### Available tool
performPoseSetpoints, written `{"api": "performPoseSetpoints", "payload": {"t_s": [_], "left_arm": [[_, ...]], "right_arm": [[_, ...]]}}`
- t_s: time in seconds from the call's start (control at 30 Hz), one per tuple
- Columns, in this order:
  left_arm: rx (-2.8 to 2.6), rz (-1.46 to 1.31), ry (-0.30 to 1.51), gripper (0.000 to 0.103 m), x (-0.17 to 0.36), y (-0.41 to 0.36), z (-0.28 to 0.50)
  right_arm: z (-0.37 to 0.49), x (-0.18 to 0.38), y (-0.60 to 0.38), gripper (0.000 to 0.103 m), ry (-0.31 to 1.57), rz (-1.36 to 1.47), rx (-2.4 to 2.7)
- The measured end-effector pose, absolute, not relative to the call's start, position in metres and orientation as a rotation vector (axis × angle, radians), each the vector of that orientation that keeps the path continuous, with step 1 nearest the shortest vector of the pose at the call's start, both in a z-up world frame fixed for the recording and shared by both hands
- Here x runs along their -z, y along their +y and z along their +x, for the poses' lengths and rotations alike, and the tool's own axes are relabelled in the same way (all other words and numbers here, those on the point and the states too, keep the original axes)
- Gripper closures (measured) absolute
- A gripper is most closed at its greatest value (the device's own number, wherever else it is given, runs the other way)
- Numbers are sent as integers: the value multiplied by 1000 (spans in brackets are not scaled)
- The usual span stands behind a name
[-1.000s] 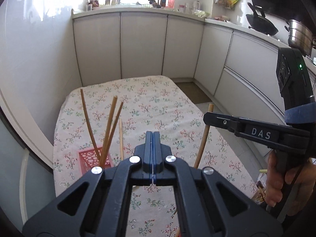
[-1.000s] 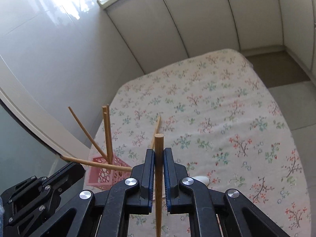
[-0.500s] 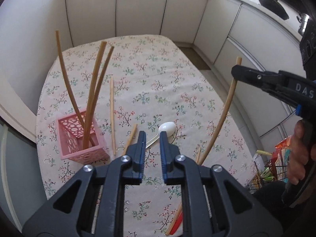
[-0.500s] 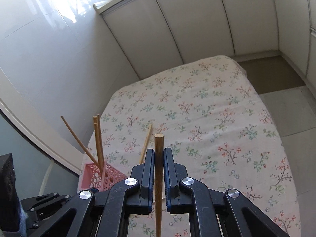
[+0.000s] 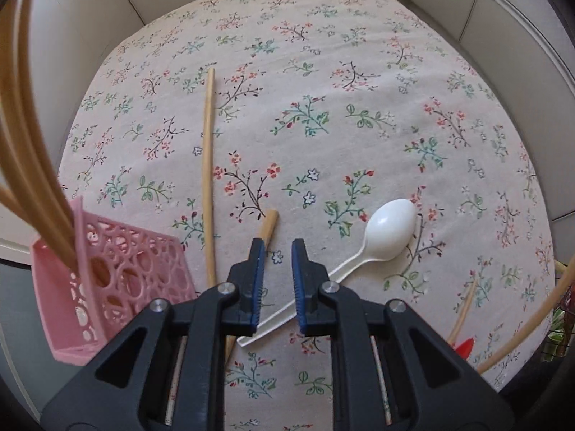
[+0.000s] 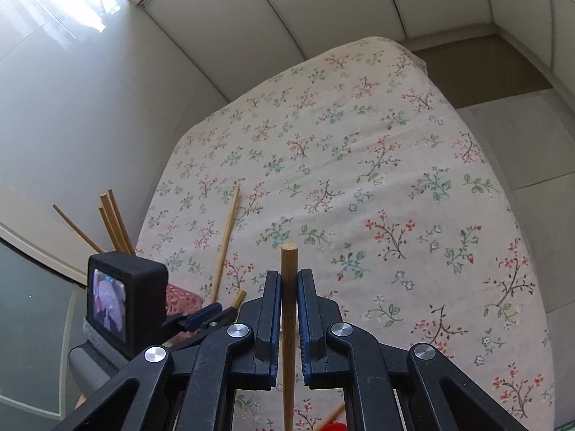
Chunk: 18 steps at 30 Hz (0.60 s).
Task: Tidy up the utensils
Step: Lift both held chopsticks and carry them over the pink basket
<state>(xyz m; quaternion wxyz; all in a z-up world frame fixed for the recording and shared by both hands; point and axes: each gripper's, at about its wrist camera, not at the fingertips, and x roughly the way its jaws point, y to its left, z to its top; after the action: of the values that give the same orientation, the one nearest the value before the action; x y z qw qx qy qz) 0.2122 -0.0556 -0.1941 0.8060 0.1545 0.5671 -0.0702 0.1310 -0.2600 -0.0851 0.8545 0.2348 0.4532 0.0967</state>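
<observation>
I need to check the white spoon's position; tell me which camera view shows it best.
The left wrist view shows the white spoon best: bowl and handle lie in plain sight on the floral cloth, the handle running under the left tongs. The right wrist view shows nothing of the spoon; the right tongs and their chopstick fill its foreground.

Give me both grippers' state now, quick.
Left gripper: open, empty, above the white spoon.
Right gripper: shut on a wooden chopstick.

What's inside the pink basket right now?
Several wooden chopsticks stand leaning in the pink basket. Its floor and their lower ends are mostly hidden by the lattice wall.
</observation>
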Motion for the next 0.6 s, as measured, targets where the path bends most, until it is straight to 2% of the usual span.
{"api": "performPoseSetpoints", "payload": {"t_s": [0.6], "left_arm": [[122, 354, 1239, 87, 214, -52, 236]], "right_arm": [[142, 108, -263, 95, 1030, 516, -239]]}}
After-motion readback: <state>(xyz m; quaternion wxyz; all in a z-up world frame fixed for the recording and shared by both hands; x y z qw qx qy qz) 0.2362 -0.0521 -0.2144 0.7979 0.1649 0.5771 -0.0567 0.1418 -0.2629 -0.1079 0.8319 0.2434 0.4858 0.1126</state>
